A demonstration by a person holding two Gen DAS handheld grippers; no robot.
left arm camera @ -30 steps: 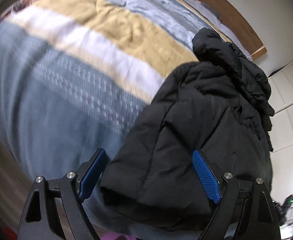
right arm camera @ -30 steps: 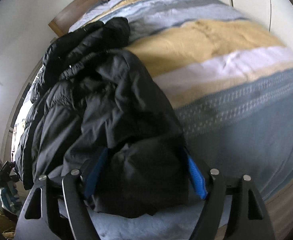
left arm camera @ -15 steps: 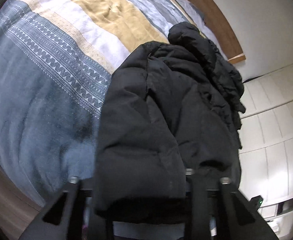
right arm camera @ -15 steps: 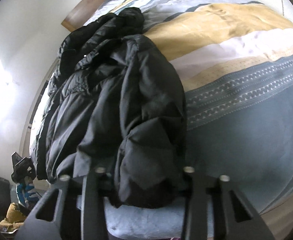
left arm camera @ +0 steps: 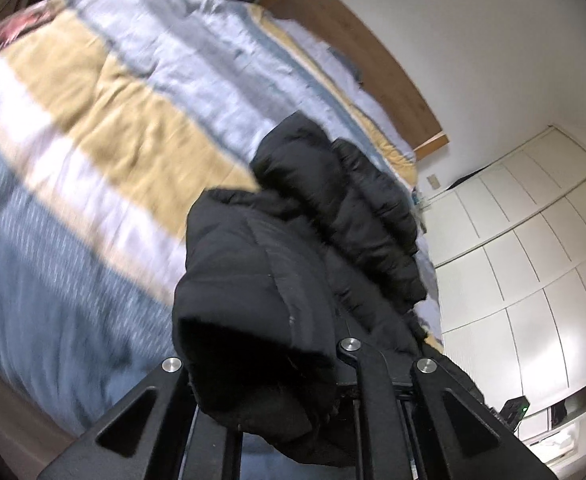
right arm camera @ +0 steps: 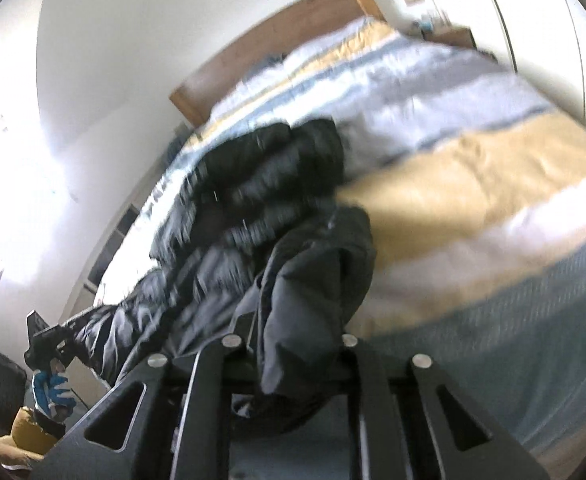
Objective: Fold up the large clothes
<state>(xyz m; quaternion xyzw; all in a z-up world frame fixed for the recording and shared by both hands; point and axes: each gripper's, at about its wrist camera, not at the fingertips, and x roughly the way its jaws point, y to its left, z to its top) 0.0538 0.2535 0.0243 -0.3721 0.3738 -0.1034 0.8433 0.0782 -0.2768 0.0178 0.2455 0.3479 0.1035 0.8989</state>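
Observation:
A black puffer jacket (left arm camera: pixel 293 272) lies along the side of a bed, its far end bunched toward the headboard. My left gripper (left arm camera: pixel 265 376) is shut on the jacket's near hem, which drapes over the jaws and hides the pads. In the right wrist view the jacket (right arm camera: pixel 253 240) stretches away from me. My right gripper (right arm camera: pixel 293 368) is shut on another part of the near hem, the fabric bunched between its jaws. Both hold the hem lifted off the cover.
The bed cover (left arm camera: pixel 113 128) has yellow, white, grey and blue stripes, also seen in the right wrist view (right arm camera: pixel 473 184). A wooden headboard (left arm camera: pixel 353 52) stands at the far end. White wardrobe doors (left arm camera: pixel 533 260) line one side. A bright window wall (right arm camera: pixel 21 160) is opposite.
Both grippers closed on the jacket's near hem, then lifted it and pulled it up off the bed. The views now tilt upward and blur with motion.

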